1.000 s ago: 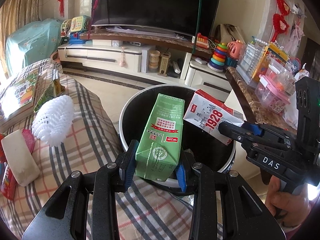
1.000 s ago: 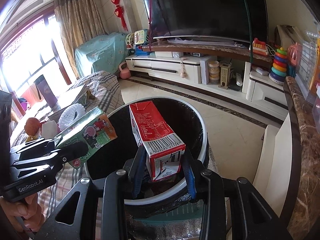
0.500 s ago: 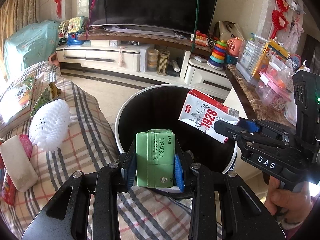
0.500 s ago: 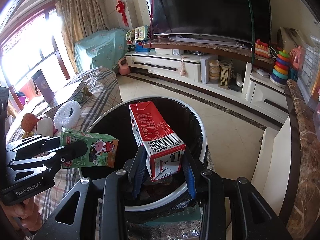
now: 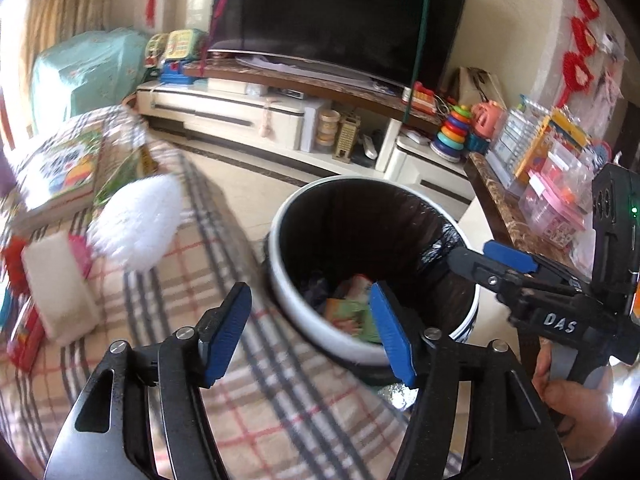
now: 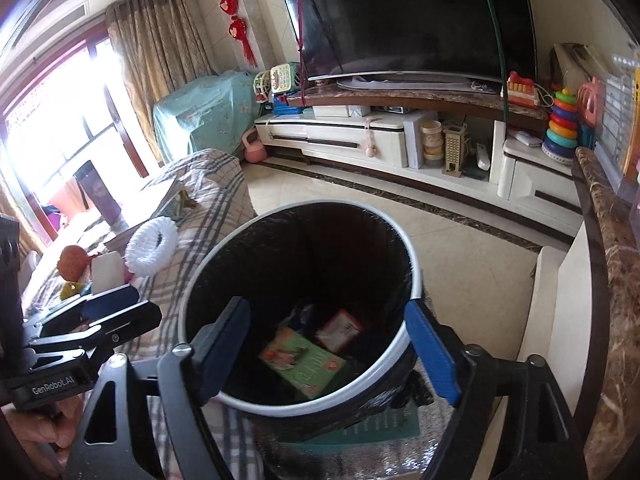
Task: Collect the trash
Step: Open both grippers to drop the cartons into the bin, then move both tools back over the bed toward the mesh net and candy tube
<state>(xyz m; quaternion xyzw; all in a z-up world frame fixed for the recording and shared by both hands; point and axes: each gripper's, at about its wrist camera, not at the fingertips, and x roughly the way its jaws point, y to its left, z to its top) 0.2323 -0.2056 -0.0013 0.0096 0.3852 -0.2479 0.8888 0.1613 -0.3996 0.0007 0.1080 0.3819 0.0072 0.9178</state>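
Observation:
A black-lined bin with a white rim [image 5: 288,304] [image 6: 412,280] stands beside the checked sofa. A green carton [image 6: 304,360] [image 5: 352,316] and a red-and-white carton [image 6: 340,330] lie at its bottom among other trash. My left gripper [image 5: 310,336] [image 6: 112,308] hovers over the bin's near-left rim and the sofa edge. Its jaws are opening with nothing between them. My right gripper [image 6: 326,348] [image 5: 492,260] hangs over the bin mouth, jaws opening wide and empty.
On the checked sofa cover [image 5: 192,280] lie a white round brush [image 5: 136,224], a white block [image 5: 60,284] and picture books [image 5: 60,168]. A marble counter [image 6: 612,280] with toy boxes runs along the right. A TV stand [image 6: 360,140] is behind, across tiled floor.
Both grippers opened and let go of their cartons. The green and the red-and-white carton dropped into the bin. The left gripper shifted left, toward the sofa.

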